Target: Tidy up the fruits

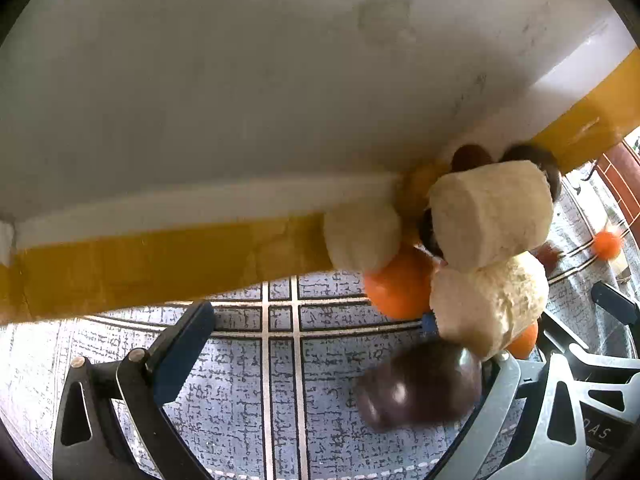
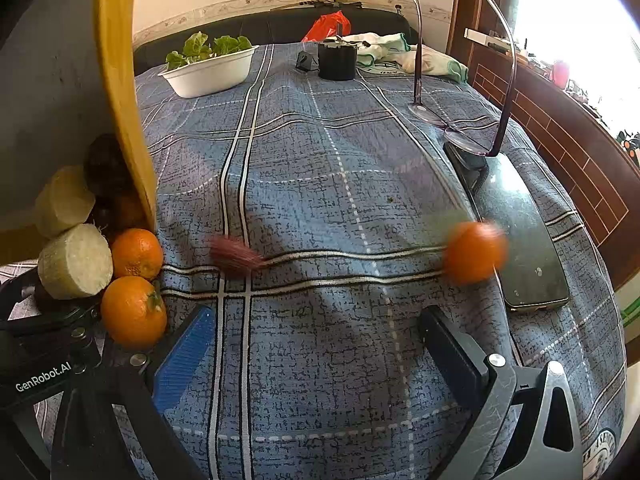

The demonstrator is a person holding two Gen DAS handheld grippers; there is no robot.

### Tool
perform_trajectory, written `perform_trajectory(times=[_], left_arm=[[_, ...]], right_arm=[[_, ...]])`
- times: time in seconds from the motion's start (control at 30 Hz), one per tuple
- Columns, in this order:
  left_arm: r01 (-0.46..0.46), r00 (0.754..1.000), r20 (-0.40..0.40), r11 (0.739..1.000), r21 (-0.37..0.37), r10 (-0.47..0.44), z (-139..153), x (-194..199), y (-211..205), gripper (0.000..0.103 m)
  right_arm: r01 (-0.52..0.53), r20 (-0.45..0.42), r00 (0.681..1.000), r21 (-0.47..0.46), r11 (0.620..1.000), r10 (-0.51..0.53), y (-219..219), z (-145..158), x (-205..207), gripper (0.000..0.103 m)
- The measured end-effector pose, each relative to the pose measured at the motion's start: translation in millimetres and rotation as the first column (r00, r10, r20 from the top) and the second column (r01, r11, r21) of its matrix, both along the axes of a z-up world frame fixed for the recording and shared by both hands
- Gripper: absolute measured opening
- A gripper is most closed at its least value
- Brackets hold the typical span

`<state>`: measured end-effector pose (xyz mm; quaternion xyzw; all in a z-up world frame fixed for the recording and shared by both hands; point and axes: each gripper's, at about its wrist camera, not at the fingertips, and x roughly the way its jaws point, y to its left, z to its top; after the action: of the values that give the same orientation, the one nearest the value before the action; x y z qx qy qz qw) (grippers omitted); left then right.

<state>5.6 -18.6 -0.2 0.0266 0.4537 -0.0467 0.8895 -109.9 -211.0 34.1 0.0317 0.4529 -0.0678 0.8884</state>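
A white box (image 1: 240, 100) with a yellow taped rim (image 1: 160, 260) is tipped over the blue plaid cloth (image 2: 320, 168), and fruit spills from its mouth. Pale cut cylinders (image 1: 488, 216), oranges (image 1: 400, 288) and dark purple fruits (image 1: 420, 384) tumble out, the lowest dark one blurred. My left gripper (image 1: 316, 320) is open below the rim, the spill at its right finger. My right gripper (image 2: 320, 348) is open over bare cloth. The pile (image 2: 136, 308) lies to its left. A blurred orange (image 2: 474, 252) and a reddish fruit (image 2: 236, 258) roll across the cloth.
A phone (image 2: 516, 232) and upturned glasses (image 2: 460, 128) lie on the right, next to the rolling orange. Far back stand a white bowl of greens (image 2: 208, 70), a black cylinder (image 2: 337, 60) and folded towels (image 2: 400, 56). A wooden frame (image 2: 560, 128) borders the right edge.
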Motion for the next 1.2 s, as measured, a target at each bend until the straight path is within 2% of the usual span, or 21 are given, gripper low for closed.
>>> perform_trajectory(times=[1.2], left_arm=[[0.0,1.0,-0.001,1.0,-0.001,0.0,-4.1,0.7,2.2,0.103]], right_arm=[[0.0,0.0,1.0,-0.001,1.0,0.0,-0.6,-0.1,0.0,0.103]])
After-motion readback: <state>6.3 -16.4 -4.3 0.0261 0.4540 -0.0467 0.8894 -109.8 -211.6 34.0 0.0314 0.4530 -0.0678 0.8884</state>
